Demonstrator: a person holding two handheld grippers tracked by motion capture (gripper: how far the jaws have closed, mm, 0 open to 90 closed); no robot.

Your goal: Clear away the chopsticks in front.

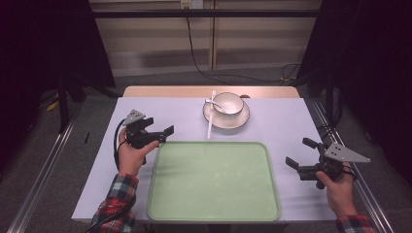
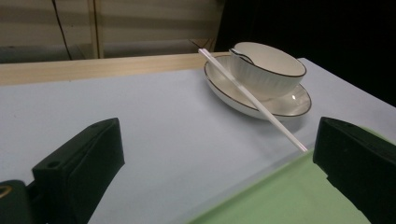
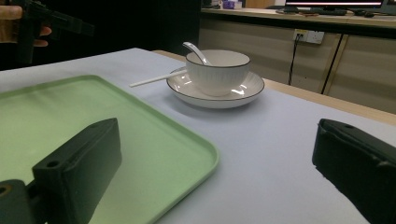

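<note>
A white bowl (image 1: 228, 103) with a dark rim stands on a matching plate (image 1: 239, 121) at the back middle of the table. A white spoon (image 1: 212, 103) rests in the bowl, and white chopsticks (image 1: 210, 121) lean on the plate's left rim. In front lies a pale green tray (image 1: 214, 179) with nothing on it. My left gripper (image 1: 160, 125) is open just off the tray's back left corner. My right gripper (image 1: 297, 151) is open to the right of the tray. The left gripper view looks past its open jaws at the bowl (image 2: 266, 70) and chopsticks (image 2: 252, 98). The right gripper view faces the bowl (image 3: 217, 72) across the tray (image 3: 70, 116).
A pale blue mat (image 1: 282, 121) covers the wooden table (image 1: 165, 91). Metal rails run along both sides of the table. Cables trail over the floor behind it, below a wall socket.
</note>
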